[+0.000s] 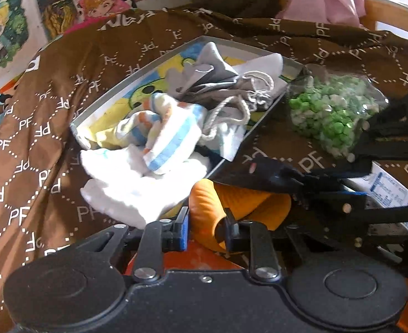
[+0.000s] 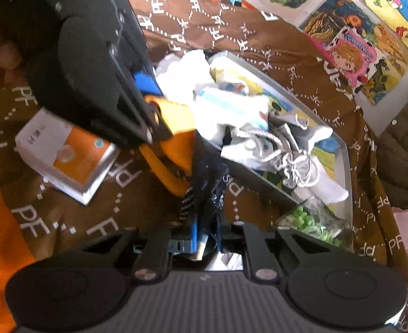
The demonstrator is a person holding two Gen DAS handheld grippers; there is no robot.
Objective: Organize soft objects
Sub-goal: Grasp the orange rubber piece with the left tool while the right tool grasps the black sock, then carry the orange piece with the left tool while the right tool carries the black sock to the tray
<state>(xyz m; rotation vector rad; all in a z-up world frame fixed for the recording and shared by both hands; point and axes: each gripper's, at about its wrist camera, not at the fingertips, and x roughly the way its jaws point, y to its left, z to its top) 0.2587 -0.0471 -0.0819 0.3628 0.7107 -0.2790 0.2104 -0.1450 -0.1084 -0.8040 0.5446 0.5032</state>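
Socks [image 1: 159,127] lie in tray [image 1: 98,105], bag [image 1: 331,111] seemingly touching it

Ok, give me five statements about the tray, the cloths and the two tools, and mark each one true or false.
1. The left tool is closed on an orange cloth. True.
2. The right tool grips a white sock. False: it pinches a dark cloth.
3. The bag of green pieces lies inside the tray. False: it sits on the brown PF-patterned cover just outside the tray's rim.
4. A grey drawstring pouch lies in the tray. True.
5. The tray holds nothing but its printed picture. False: it also holds a blue-striped sock and white cloths that spill over its edge.
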